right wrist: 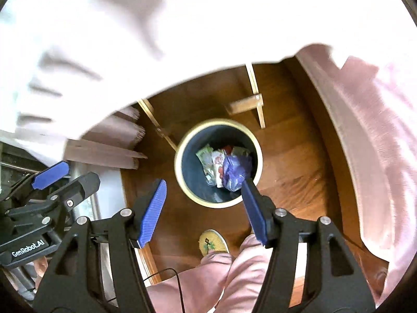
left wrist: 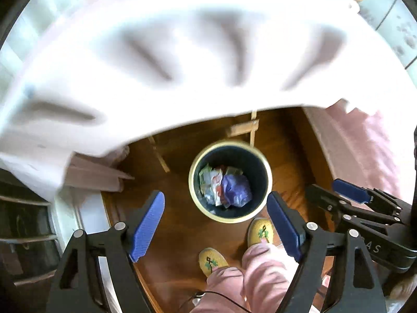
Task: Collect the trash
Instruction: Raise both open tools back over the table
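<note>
Trash (left wrist: 224,186) lying crumpled at the bottom of a dark bin (left wrist: 264,182), a purple wad beside pale printed wrappers; bin standing on the wooden floor (left wrist: 177,224) just below a white cloth (left wrist: 182,65) draped at 12 o'clock. Seen from straight above, so both tools aimed downward, presumably for a clean drop line into the opening.

Left gripper (left wrist: 215,223) spread wide, nothing between its blue pads (left wrist: 147,225), bin mouth framed between them and a little toward 12 o'clock. Right gripper (right wrist: 203,211) likewise apart and empty, its right-hand pad overlapping the bin rim (right wrist: 179,146) at 5 o'clock in that view. Each tool visible from the other camera: right one at 3 o'clock in the left view, left one at 9 o'clock in the right view, held side by side.

2 yellow embroidered slippers (left wrist: 212,259) and pink trouser legs (left wrist: 260,268) at 6 o'clock, close to the bin, suggesting a stance right over it.

Judging by empty pads and a filled bin, a deposit looks done; next likely need, another piece to fetch, none in sight here.
</note>
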